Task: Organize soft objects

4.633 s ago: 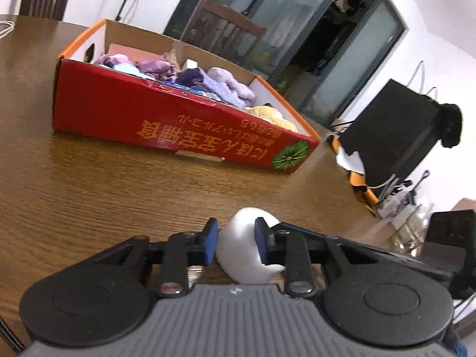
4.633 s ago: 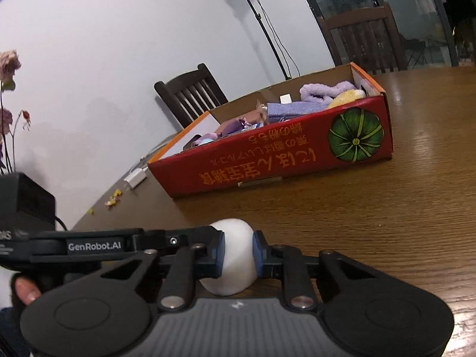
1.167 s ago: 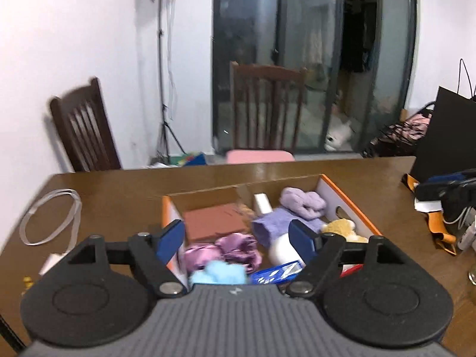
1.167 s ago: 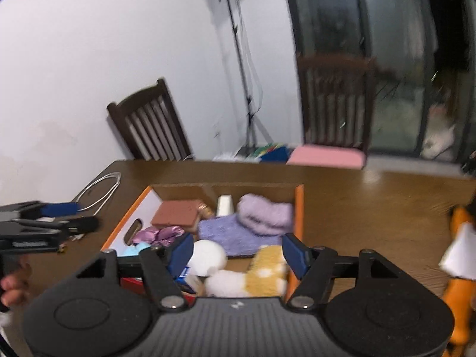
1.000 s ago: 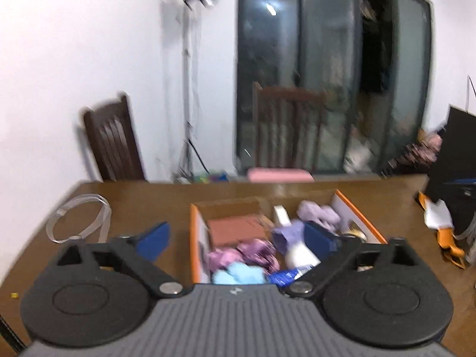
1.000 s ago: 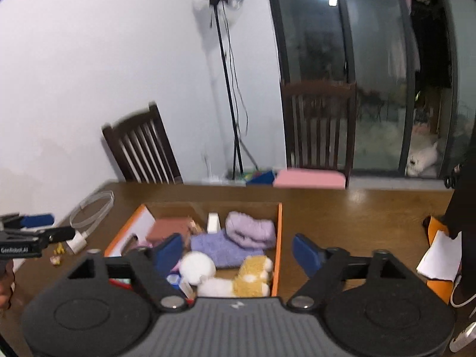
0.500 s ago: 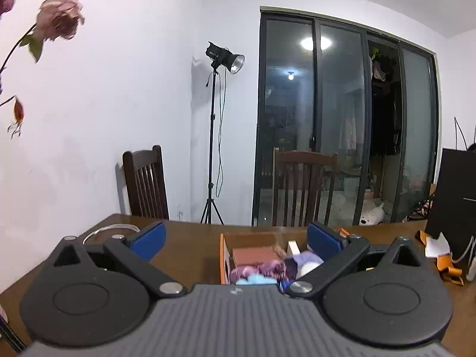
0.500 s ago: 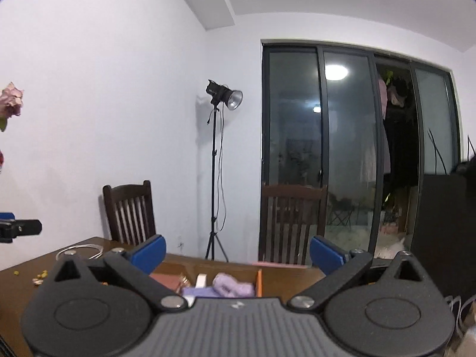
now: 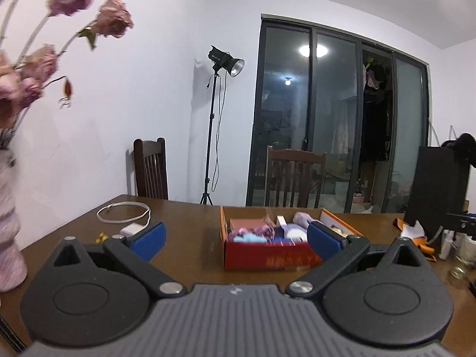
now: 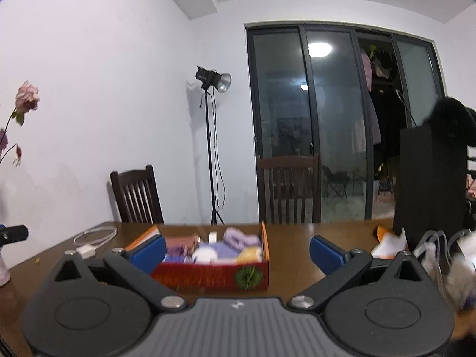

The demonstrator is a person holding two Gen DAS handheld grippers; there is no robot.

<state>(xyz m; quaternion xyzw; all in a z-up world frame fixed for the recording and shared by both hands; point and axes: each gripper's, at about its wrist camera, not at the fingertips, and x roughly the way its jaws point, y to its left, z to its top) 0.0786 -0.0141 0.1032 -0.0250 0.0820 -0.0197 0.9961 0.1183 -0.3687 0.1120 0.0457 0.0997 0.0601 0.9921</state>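
A red cardboard box (image 9: pixel 267 257) with orange rims stands on the brown table; it also shows in the right wrist view (image 10: pixel 208 275). It holds several soft things: a white ball (image 9: pixel 294 232) (image 10: pixel 204 254), purple cloths (image 10: pixel 238 241), a yellow plush (image 10: pixel 250 254) and a light blue piece (image 9: pixel 248 239). My left gripper (image 9: pixel 235 239) is open and empty, well back from the box. My right gripper (image 10: pixel 236 253) is open and empty too, also back from the box.
A white cable and charger (image 9: pixel 128 217) lie at the table's left. A vase with dried roses (image 9: pixel 12 238) stands at the near left. A black bag (image 10: pixel 428 184), papers (image 10: pixel 389 245) and jars (image 9: pixel 464 253) crowd the right side. Chairs (image 10: pixel 288 190) and a light stand (image 10: pixel 212 148) stand behind.
Both grippers have let go of the white ball, which now lies in the box. Both have opened wide, pulled back from the box and dipped so the box shows again.
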